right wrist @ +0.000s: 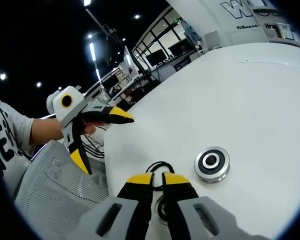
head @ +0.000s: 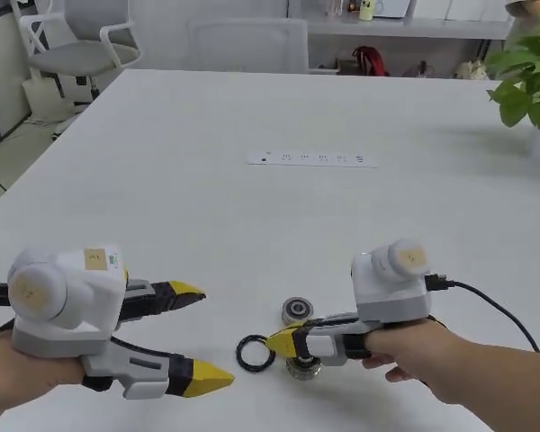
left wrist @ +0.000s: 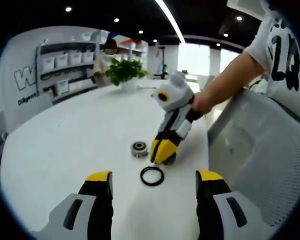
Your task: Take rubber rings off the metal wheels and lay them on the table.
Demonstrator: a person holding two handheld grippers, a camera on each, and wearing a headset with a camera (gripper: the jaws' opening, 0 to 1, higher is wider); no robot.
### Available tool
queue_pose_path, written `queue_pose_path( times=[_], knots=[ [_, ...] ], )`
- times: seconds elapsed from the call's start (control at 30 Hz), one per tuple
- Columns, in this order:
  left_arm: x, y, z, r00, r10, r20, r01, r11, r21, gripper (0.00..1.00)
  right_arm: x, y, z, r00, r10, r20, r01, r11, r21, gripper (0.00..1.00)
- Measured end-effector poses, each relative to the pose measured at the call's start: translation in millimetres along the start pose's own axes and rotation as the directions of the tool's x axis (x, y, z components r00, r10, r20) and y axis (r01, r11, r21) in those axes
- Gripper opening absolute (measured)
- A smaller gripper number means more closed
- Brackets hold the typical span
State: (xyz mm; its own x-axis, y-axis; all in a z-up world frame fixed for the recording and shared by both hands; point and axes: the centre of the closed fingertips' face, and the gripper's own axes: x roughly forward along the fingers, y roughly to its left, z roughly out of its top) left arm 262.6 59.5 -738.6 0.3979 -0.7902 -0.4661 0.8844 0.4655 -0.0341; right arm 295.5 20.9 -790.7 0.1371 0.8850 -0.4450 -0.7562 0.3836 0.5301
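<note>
On the white table (head: 252, 225) the left gripper (head: 198, 333) hangs low at the near left edge with its yellow-tipped jaws spread wide and nothing between them. In its own view the ring (left wrist: 152, 176) lies on the table ahead, framed in the gap between the two tips but apart from them. The black ring lies flat and loose. It is off any wheel, just beside the tip of the right gripper (head: 279, 342). That gripper comes in from the right with its jaws drawn together, only a thin slit between the tips. The tips point down at the near wheel (head: 303, 366), which sits partly hidden under them. Whether they pinch anything on that wheel cannot be told. The far wheel (head: 297, 310) stands free on the table just beyond. In the right gripper view it lies flat, with a dark outer band around a silver hub, and touches nothing. A power strip (head: 310, 159) lies well apart across the middle of the table. A plant (head: 526, 85) leans in at the far right corner, and a chair (head: 81, 40) stands beyond the far left edge.
</note>
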Motion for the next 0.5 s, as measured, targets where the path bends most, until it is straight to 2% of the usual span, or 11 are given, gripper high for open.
queue_pose_path(
  times=[0.2,0.37,0.5],
  knots=[
    [0.1,0.4,-0.4,1.0000,0.001,-0.002,-0.001,1.000,-0.004,0.68,-4.2,-2.8,3.9,0.9998,-0.013,0.012,0.013,1.000,-0.019,0.10],
    [-0.6,2.1,1.4,1.0000,0.005,0.001,-0.005,1.000,-0.007,0.69,-11.3,1.7,18.4,0.9985,-0.010,0.054,0.012,0.999,-0.032,0.13],
    [-1.3,2.8,7.8,0.9999,0.006,0.011,-0.006,1.000,-0.005,0.70,-17.5,7.4,30.0,0.9964,-0.004,0.085,0.009,0.999,-0.054,0.16]
  ],
)
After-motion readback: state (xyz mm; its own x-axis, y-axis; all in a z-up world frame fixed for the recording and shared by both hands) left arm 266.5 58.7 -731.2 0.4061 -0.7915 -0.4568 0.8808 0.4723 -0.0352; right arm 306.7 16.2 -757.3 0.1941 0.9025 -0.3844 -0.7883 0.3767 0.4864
